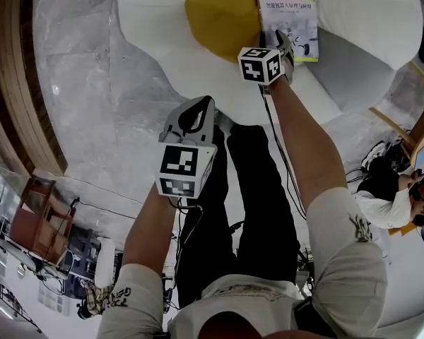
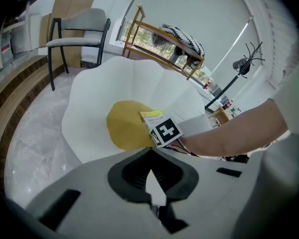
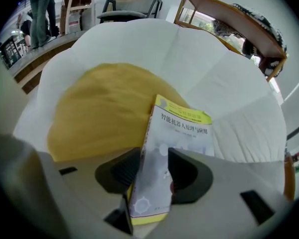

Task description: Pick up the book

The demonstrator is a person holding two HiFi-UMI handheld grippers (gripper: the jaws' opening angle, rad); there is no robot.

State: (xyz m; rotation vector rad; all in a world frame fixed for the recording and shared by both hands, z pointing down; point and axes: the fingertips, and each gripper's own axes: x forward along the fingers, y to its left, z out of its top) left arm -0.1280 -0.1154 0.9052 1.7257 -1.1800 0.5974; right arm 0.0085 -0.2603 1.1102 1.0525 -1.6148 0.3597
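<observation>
The book (image 1: 288,20), pale-covered with a yellow-green top band and printed characters, lies on a white petal-shaped cushion (image 1: 367,27) beside its yellow centre (image 1: 219,13). My right gripper (image 1: 286,48) is down at the book's near end. In the right gripper view the book (image 3: 184,128) runs up between the two dark pads of the right gripper (image 3: 154,171), whose jaws stand wide on either side of it, the cover slightly bent. My left gripper (image 1: 196,111) hangs over the cushion's near edge, apart from the book, its jaws shut on nothing (image 2: 150,176). The book (image 2: 152,116) shows small beyond it.
Grey marble floor (image 1: 106,97) surrounds the cushion, with a wooden border (image 1: 14,83) at the left. A chair (image 2: 77,29) and a wooden shelf (image 2: 159,39) stand behind the cushion. A seated person (image 1: 389,196) is at the right. My own legs stand at the cushion's near edge.
</observation>
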